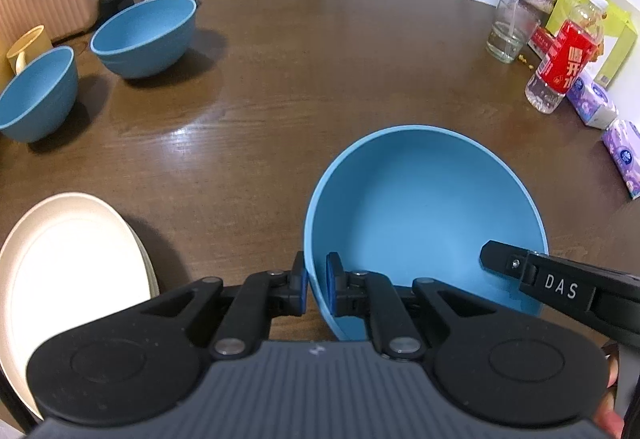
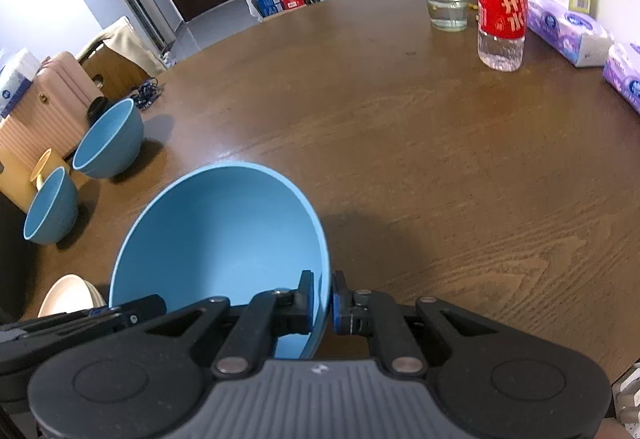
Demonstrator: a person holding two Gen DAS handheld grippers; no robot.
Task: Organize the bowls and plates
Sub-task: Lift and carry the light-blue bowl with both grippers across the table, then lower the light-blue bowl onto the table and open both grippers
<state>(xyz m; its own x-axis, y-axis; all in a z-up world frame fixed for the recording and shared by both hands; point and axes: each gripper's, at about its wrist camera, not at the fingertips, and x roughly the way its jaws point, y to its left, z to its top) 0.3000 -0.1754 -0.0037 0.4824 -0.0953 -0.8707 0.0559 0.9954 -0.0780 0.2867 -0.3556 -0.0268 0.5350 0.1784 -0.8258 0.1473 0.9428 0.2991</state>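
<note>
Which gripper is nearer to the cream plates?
Left. The left gripper grips the big blue bowl beside the cream plates; the right gripper grips the opposite rim.

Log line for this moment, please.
left gripper: shut on large blue bowl rim | right gripper: shut on opposite rim | two blue bowls waiting

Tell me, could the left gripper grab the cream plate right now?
Probably not yet. The left gripper is shut on the big blue bowl, sharing it with the right gripper. The cream plate sits uncovered beside it.
</note>
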